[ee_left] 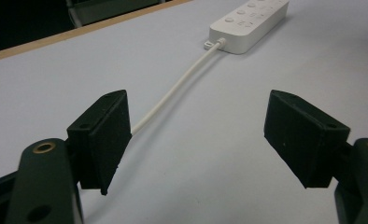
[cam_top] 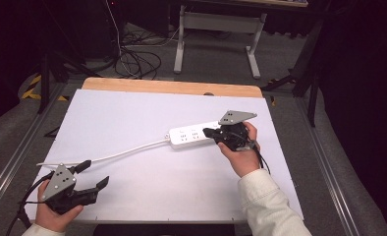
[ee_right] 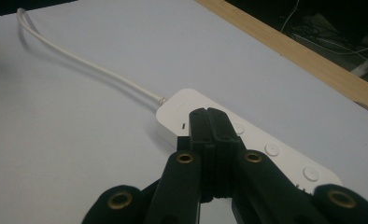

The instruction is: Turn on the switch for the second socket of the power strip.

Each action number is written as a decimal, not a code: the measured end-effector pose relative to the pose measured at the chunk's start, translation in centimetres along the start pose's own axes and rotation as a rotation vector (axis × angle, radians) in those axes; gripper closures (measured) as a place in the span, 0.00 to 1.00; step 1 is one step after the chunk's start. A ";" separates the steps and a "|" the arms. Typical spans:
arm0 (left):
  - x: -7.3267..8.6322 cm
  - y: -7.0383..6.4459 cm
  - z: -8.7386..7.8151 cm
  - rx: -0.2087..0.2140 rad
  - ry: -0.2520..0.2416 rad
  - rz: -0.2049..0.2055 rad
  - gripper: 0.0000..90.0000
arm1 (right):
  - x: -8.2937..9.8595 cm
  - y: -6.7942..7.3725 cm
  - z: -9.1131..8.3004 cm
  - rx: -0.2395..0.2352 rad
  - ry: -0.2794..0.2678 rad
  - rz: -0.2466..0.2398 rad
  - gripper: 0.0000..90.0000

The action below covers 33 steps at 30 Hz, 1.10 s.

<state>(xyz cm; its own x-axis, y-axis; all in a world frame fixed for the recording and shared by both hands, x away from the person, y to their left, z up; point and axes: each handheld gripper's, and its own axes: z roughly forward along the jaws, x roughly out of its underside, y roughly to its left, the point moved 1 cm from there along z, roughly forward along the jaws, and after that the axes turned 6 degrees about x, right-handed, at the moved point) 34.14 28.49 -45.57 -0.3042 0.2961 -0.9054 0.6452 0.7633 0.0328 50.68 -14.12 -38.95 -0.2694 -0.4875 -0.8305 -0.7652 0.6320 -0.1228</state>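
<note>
White power strip (cam_top: 194,136) lies on the table (cam_top: 132,113), and the right gripper (cam_top: 208,132) hovers over its right end, jaws pressed together on nothing. Well left of the strip, beside its cord (cam_top: 127,151), the left gripper (cam_top: 94,174) rests with jaws spread.

White strip, black jaws, pale table.

Your power strip (cam_top: 191,136) is plain white with a white cord (cam_top: 127,152). Both your left gripper (cam_top: 94,174) and right gripper (cam_top: 208,132) are black with grey top plates and brass-coloured rivets. The table (cam_top: 132,118) is light grey-white, with a wooden far edge.
</note>
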 end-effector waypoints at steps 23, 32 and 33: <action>0.0 0.0 0.2 0.013 0.003 -0.016 0.26 | 0.7 -2.1 6.9 0.065 0.036 0.061 1.00; 0.0 0.1 0.3 0.009 0.012 -0.003 0.26 | 1.2 -2.4 8.4 0.082 0.050 0.066 1.00; 0.0 0.1 0.3 0.009 0.012 -0.003 0.26 | 1.3 -2.5 8.7 0.083 0.054 0.067 1.00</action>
<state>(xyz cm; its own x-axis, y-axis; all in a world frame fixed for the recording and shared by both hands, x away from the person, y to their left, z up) 34.42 28.35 -45.70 -0.3147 0.3008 -0.9003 0.6507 0.7589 0.0261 57.32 -11.05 -44.42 -0.3513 -0.4723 -0.8084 -0.6941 0.7109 -0.1137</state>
